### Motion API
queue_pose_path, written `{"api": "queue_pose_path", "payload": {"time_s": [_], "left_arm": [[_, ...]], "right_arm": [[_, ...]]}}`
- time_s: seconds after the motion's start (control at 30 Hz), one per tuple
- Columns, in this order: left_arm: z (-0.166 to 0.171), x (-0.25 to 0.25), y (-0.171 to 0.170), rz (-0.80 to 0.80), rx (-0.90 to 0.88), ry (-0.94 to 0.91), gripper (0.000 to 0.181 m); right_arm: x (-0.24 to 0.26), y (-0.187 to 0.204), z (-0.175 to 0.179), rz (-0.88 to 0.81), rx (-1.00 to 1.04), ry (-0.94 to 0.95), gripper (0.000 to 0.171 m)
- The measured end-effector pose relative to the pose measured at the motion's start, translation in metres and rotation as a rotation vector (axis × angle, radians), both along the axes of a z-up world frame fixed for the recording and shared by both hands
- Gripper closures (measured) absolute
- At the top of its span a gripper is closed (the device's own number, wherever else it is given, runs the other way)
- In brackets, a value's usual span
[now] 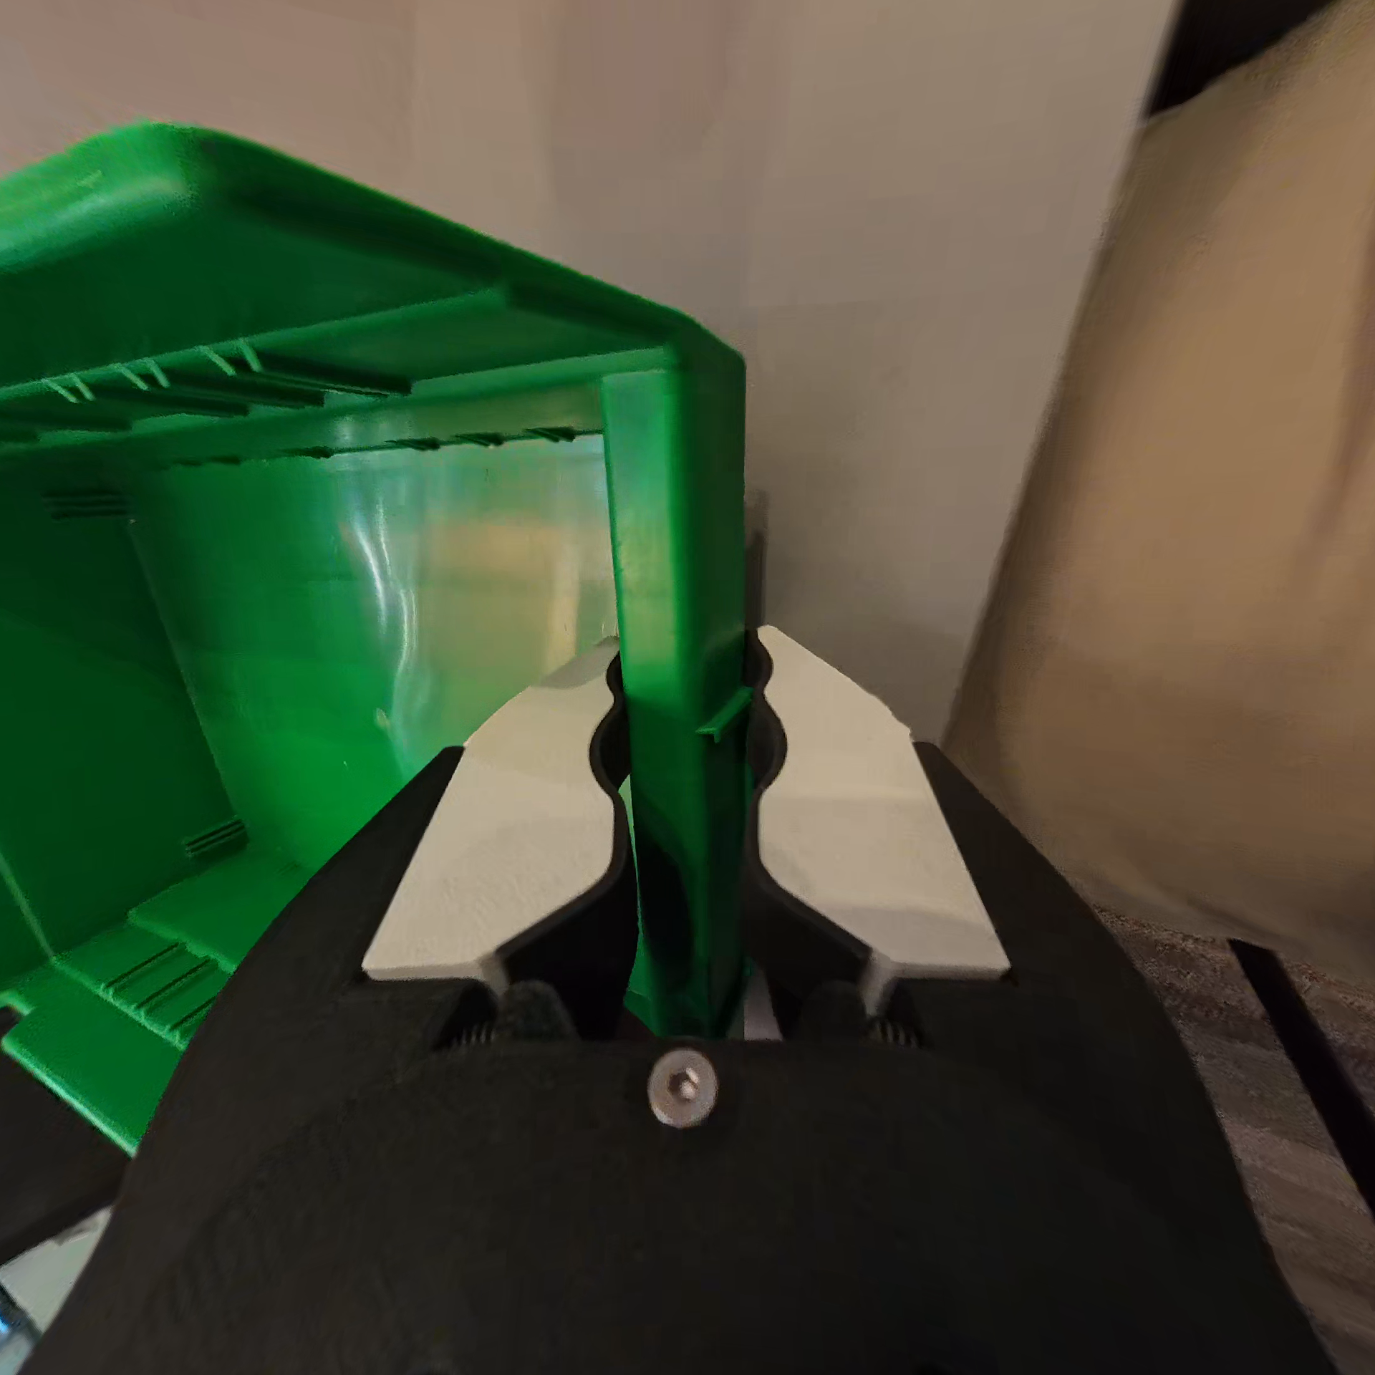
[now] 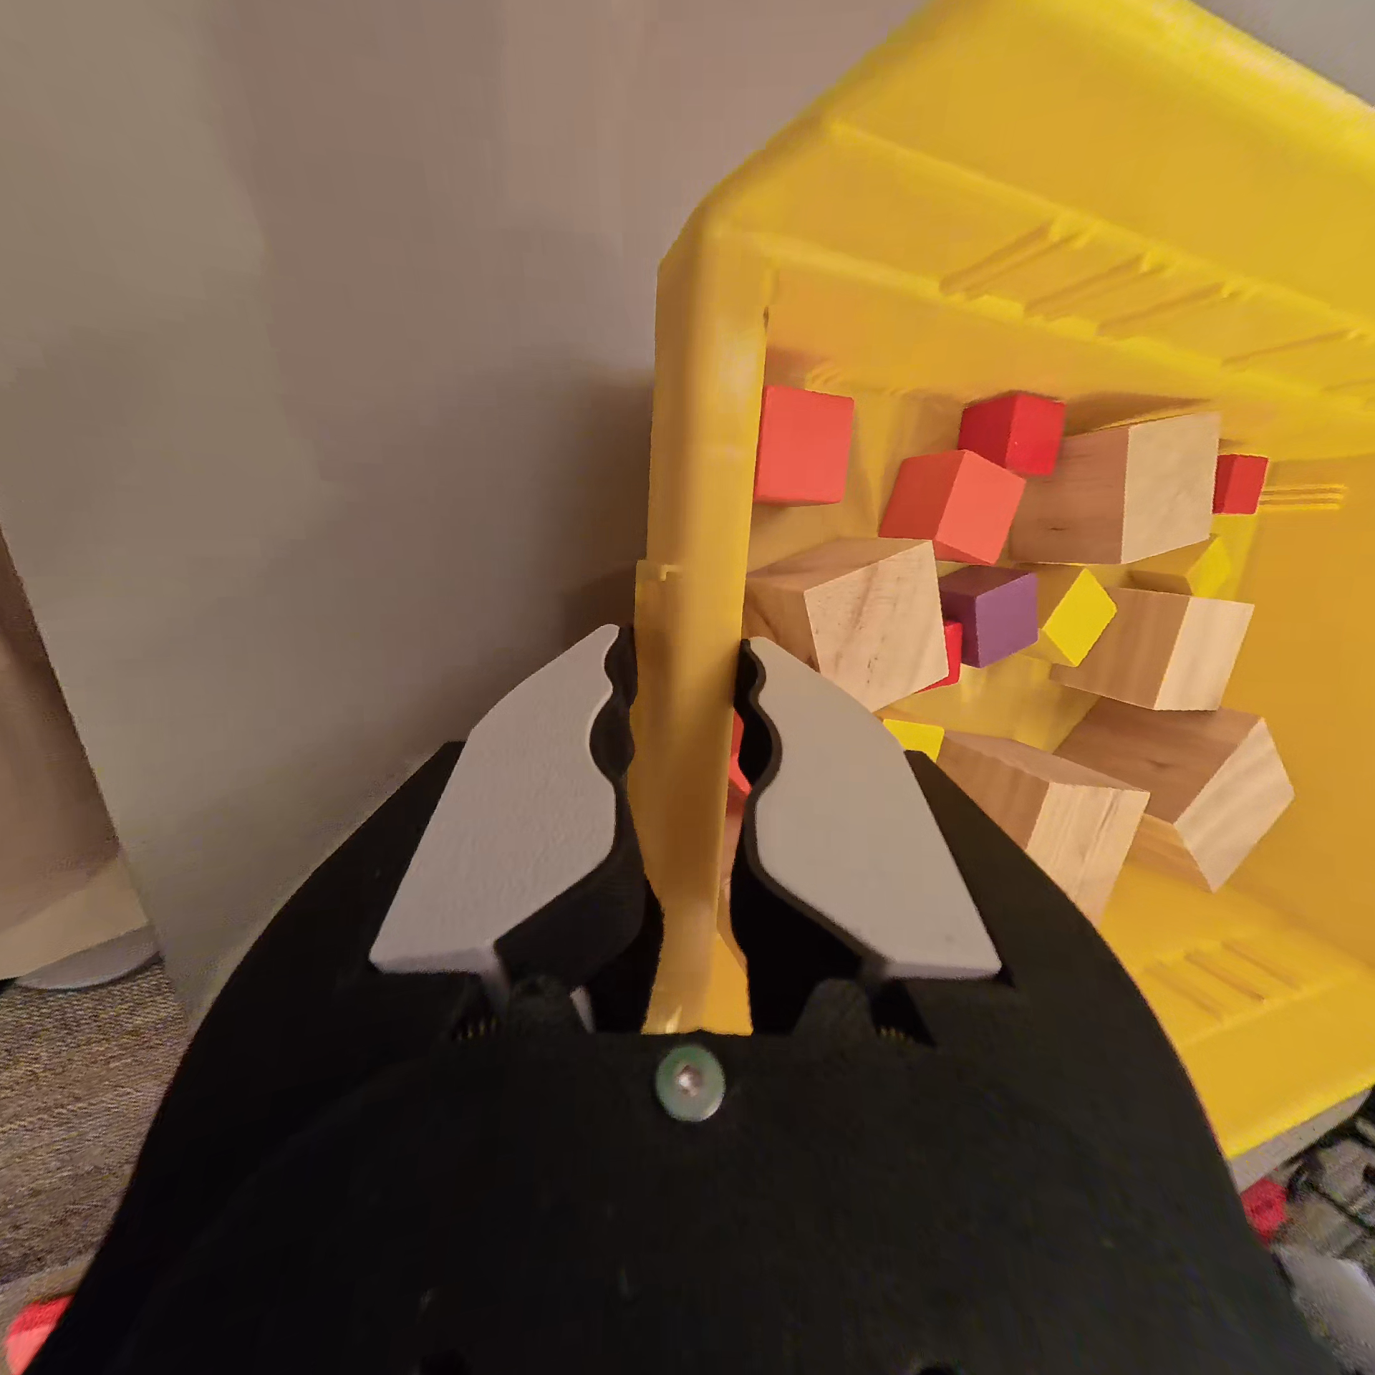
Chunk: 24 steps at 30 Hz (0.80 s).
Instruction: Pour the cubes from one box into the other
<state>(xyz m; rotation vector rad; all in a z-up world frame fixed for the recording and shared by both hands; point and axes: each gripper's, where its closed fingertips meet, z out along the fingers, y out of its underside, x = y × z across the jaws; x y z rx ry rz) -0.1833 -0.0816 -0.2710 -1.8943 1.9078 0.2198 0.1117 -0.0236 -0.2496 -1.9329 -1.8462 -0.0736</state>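
Note:
In the left wrist view my left gripper (image 1: pixel 684 655) is shut on the right wall of a green plastic box (image 1: pixel 297 595); I see no cubes inside it. In the right wrist view my right gripper (image 2: pixel 681 647) is shut on the left wall of a yellow plastic box (image 2: pixel 1116 223). The yellow box holds several cubes: plain wooden ones (image 2: pixel 878 625), red and orange ones (image 2: pixel 952 506), a purple one (image 2: pixel 993 616) and small yellow ones (image 2: pixel 1079 617).
A pale wall (image 1: pixel 856 260) stands close behind both boxes. A beige cushion or bag (image 1: pixel 1190 595) is at the right of the left wrist view. Carpet (image 2: pixel 67 1101) lies below. A red cube (image 2: pixel 33 1332) lies at the bottom left edge and another (image 2: pixel 1265 1205) under the yellow box.

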Motion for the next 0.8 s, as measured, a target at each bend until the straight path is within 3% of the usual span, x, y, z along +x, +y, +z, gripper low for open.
{"api": "queue_pose_path", "payload": {"time_s": [0.03, 0.4, 0.53, 0.8], "left_arm": [[0.0, 0.002, -0.008, -0.023, 0.0, 0.003, 0.153], [-0.001, -0.015, -0.088, -0.214, -0.029, 0.1, 0.153], [-0.001, -0.022, -0.096, -0.229, -0.039, 0.114, 0.154], [-0.003, 0.01, -0.118, -0.163, -0.157, 0.046, 0.155]], "right_arm": [[-0.008, 0.003, 0.0, 0.026, -0.001, 0.001, 0.151], [-0.08, 0.026, 0.0, 0.38, -0.02, 0.013, 0.151], [-0.089, 0.03, 0.0, 0.521, -0.042, 0.002, 0.151], [-0.106, 0.038, -0.001, 0.756, -0.025, -0.081, 0.151]]}}
